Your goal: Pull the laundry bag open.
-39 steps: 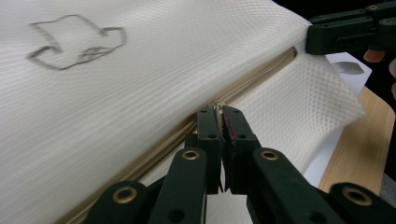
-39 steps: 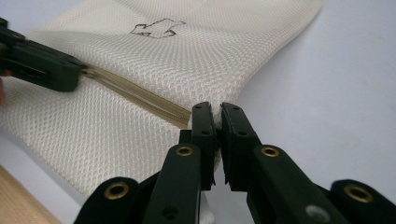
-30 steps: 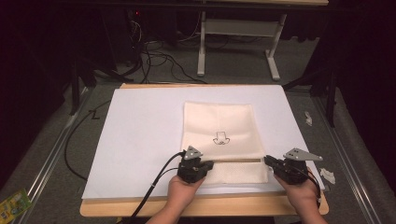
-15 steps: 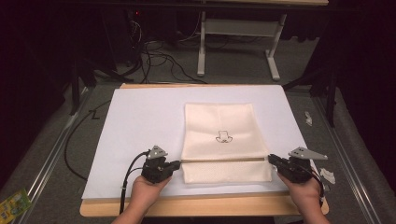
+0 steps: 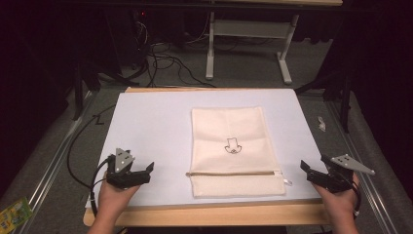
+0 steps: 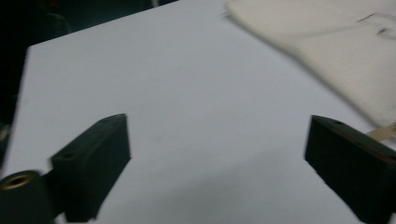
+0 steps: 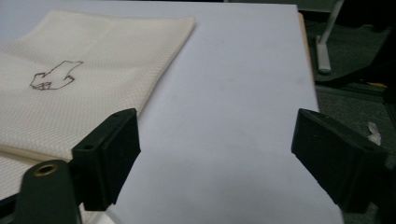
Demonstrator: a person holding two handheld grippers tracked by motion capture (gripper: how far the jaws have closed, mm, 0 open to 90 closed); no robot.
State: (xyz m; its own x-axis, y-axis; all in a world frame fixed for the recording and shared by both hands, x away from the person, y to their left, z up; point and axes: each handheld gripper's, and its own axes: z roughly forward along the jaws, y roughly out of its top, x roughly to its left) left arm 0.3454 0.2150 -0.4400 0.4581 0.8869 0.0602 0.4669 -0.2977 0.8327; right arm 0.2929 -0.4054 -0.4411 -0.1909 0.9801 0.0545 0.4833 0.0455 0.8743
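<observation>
Pouch flat on mat; both grippers' fingers just opened, empty.

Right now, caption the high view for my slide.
Cream zip pouch flat on white mat, open tongs either side.

High overhead view; two low, close views, shared pouch.
</observation>
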